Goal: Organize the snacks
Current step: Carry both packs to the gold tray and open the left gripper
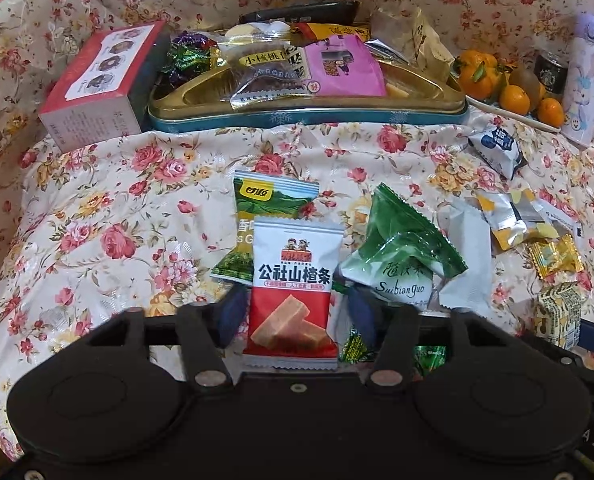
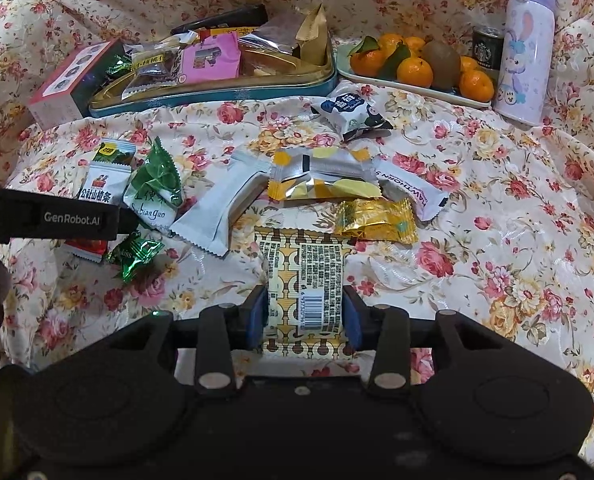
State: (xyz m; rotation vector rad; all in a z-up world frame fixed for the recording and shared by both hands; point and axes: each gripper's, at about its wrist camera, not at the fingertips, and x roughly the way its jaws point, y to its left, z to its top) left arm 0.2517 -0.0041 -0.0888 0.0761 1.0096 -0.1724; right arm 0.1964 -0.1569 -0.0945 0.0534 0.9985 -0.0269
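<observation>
Holding two packets at once, we see several ways for this to go badly. Our left gripper (image 1: 293, 312) has its jaws on either side of the red-and-white hawthorn packet (image 1: 295, 292); the left pad seems to touch its edge, but the right pad stands a little apart, so we judge this grip not yet firm and the smooth wrapper could slide out when lifted. A green candy (image 1: 355, 346) lies just beside the right pad and could be caught together with it. Our right gripper (image 2: 305, 316) pinches the yellow patterned packet (image 2: 303, 280) from both sides, which still rests on the flowered cloth (image 2: 497, 240); the cloth is soft and wrinkled, so the jaws may drag it.

At the far side of the bench stands the gold snack tin (image 2: 217, 90). It is already piled with a pink packet (image 2: 213, 60), a clear walnut packet (image 2: 153, 70), foil candies and other bags, some rising above the rim. We think a new packet dropped there may roll off. Beside the tin, the white tray (image 2: 437, 90) carries mandarins and a kiwi.
</observation>
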